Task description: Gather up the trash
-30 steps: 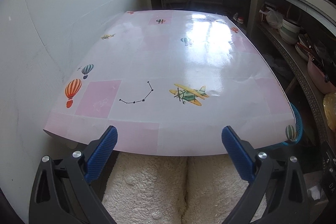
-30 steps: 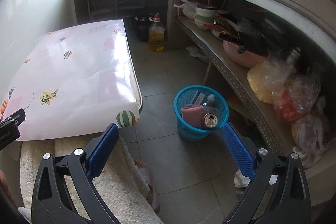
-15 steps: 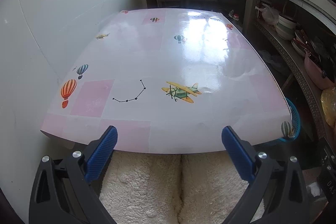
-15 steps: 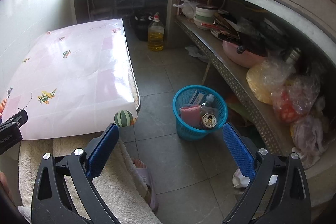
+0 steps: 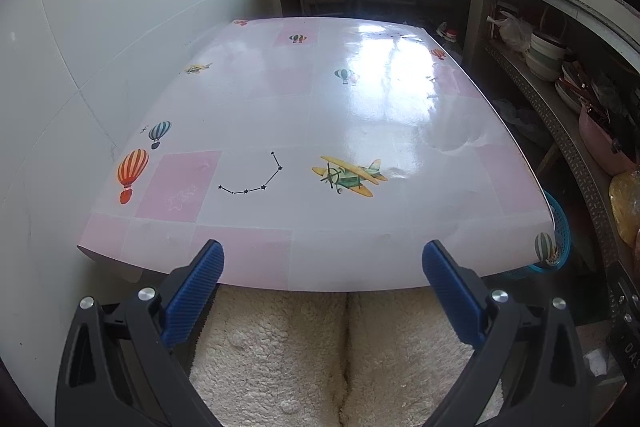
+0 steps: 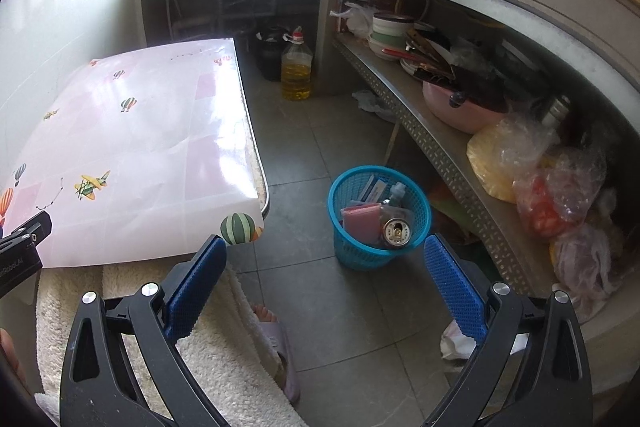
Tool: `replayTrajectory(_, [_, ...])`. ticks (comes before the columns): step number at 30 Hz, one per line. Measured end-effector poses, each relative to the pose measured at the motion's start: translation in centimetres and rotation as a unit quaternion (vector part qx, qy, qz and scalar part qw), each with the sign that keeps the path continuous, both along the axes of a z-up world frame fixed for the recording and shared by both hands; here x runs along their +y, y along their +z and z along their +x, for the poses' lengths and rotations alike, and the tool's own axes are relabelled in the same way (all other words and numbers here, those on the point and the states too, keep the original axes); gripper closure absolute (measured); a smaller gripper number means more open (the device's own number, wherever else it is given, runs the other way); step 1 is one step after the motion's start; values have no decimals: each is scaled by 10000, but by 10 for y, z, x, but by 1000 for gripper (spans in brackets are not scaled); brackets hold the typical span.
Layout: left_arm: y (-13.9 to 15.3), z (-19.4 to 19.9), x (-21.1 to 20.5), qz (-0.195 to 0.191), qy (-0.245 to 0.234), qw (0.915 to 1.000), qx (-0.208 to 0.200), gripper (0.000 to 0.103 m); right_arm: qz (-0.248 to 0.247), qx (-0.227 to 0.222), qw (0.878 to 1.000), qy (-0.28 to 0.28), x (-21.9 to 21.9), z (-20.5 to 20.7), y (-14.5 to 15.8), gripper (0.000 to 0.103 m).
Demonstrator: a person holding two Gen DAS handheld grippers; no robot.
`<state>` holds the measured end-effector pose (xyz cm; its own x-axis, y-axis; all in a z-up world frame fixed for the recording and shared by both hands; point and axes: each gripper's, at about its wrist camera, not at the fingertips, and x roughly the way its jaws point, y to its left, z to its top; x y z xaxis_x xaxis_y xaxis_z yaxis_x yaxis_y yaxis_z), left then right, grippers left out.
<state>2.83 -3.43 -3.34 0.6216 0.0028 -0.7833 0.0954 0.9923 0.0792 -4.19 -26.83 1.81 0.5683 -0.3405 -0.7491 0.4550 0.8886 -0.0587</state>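
A blue mesh trash basket (image 6: 348,247) stands on the grey tile floor to the right of the table. It holds a drink can (image 6: 397,231), a pink pack (image 6: 362,221) and other trash. Its rim shows past the table's right corner in the left wrist view (image 5: 560,227). My right gripper (image 6: 325,267) is open and empty, above the floor just near the basket. My left gripper (image 5: 323,269) is open and empty at the near edge of the pink patterned table (image 5: 320,107), which has nothing on it.
A low metal shelf (image 6: 440,147) along the right wall carries bowls, a pink basin and plastic bags. An oil bottle (image 6: 296,71) stands on the floor at the back. A person's lap in cream fleece (image 5: 344,355) and a slippered foot (image 6: 276,339) are below the grippers.
Both views have shifted only slightly. The left gripper has drawn back a little from the table edge. Both grippers stay open and empty.
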Motion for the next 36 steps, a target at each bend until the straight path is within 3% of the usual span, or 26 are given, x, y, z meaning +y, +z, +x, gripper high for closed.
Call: replayTrajectory(36, [0,-5,-2,92,-72,9999,-23,6,6,24,10000,-32,1,-3,1,8])
